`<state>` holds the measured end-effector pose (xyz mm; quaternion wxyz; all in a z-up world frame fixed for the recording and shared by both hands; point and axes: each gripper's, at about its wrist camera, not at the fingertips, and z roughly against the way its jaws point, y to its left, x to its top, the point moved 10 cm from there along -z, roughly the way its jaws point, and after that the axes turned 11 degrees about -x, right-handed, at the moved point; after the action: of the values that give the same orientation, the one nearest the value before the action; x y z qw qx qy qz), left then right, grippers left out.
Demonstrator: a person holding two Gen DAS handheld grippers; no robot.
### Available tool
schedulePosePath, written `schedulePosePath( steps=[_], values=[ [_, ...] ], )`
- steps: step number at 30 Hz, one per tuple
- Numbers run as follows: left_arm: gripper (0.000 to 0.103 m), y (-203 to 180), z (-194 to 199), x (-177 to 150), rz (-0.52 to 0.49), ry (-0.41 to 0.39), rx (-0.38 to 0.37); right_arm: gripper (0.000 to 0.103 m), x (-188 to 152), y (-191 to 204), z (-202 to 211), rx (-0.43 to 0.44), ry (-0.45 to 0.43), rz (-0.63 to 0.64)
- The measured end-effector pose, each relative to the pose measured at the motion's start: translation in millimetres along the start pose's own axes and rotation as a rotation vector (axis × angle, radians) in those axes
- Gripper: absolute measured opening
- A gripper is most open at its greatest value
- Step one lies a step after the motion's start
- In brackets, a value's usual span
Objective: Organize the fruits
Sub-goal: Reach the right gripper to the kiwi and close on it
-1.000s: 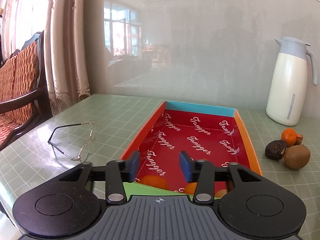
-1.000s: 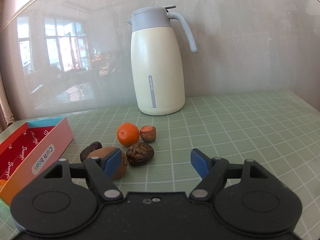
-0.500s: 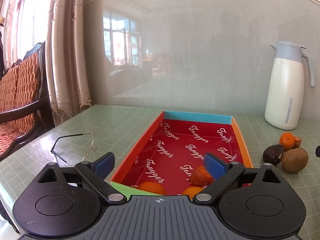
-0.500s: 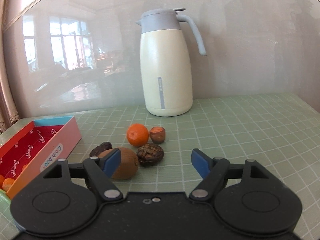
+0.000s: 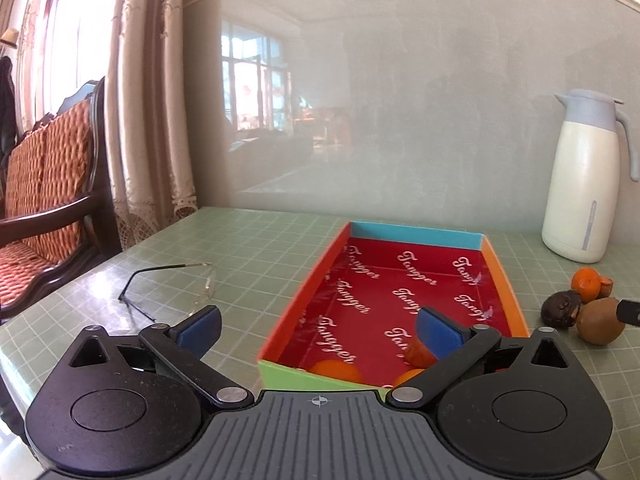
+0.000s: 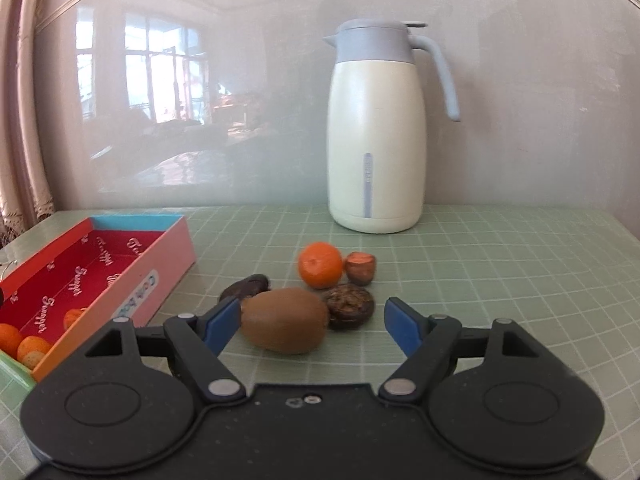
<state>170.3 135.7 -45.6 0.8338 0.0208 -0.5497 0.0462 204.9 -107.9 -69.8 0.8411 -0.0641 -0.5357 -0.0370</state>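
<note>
Fruit lies partly in the box and partly loose on the table, both grippers spread wide with nothing held.

The left gripper (image 5: 318, 326) hangs over the near end of the box (image 5: 505, 280), its body hiding much of the small oranges (image 5: 337, 370) there. The right view shows them (image 6: 20, 342) better. The right gripper (image 6: 308, 322) hovers just before the kiwi (image 6: 285, 320); around it lie a mandarin (image 6: 320, 265) and dark, wrinkled fruits (image 6: 350, 306) that are hard to identify. A jug (image 6: 376, 148) stands behind; glasses (image 5: 168, 286) show only on the left.

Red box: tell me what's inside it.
The red box holds several small orange fruits bunched at its near end, on a red printed lining. The left gripper hides part of that end, so the count is uncertain.
</note>
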Motion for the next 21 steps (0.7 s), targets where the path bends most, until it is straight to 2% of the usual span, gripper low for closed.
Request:
schedulePosePath(
  steps=[6,21],
  values=[
    [0.103,14.9,0.9,-2.9,0.010,0.008,0.018,0.083,-4.2,21.6,-5.9,0.001,-0.001,0.092],
    [0.103,31.8,2.5,-5.5,0.028,0.012,0.044,0.083,-8.4,27.4,-28.0,-0.041,0.034,0.140]
  ],
)
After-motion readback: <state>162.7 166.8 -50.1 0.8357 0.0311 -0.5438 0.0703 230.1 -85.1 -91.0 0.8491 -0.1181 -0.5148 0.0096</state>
